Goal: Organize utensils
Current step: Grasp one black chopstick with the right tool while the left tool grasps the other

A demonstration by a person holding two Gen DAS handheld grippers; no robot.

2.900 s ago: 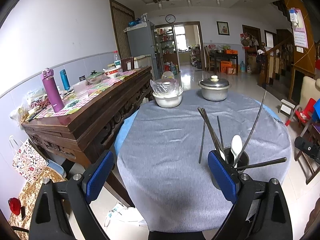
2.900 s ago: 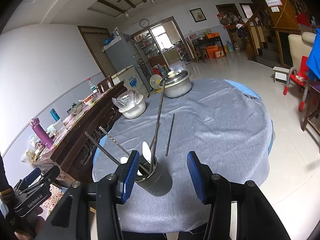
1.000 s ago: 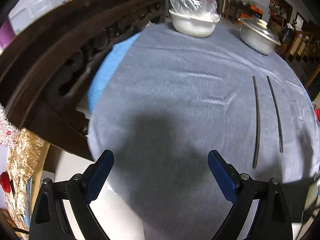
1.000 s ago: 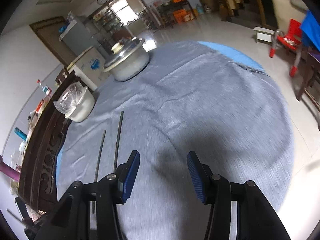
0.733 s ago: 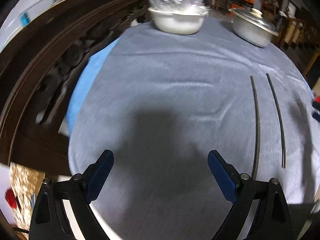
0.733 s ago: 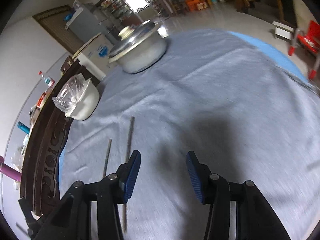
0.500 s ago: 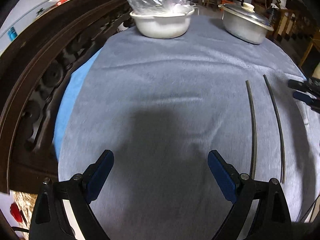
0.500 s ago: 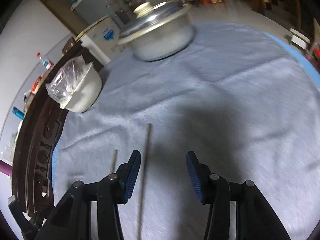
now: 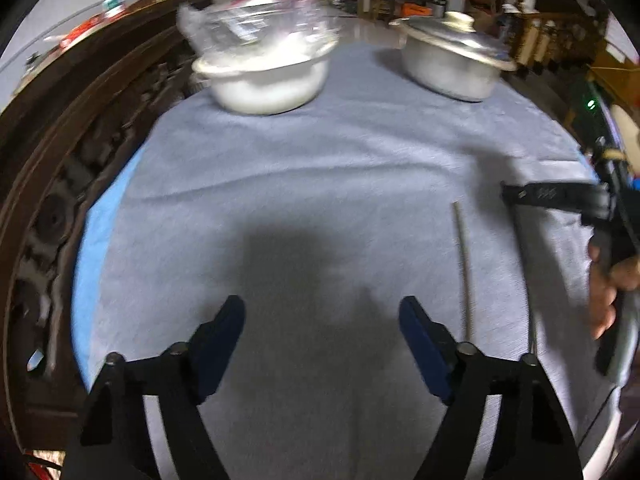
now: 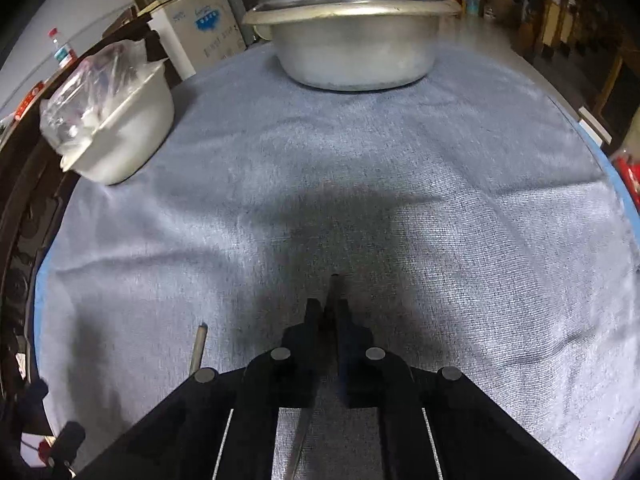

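Chopsticks: one pinched in right gripper, mid-table; other lies loose beside it. Left gripper closing on nothing. Both not yet stowed; holder unseen.

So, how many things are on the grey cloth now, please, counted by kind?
Chopsticks: 2, one held in the right gripper, the other chopstick lying loose
White bowl with plastic wrap: 1
Metal pot with lid: 1
Total: 4
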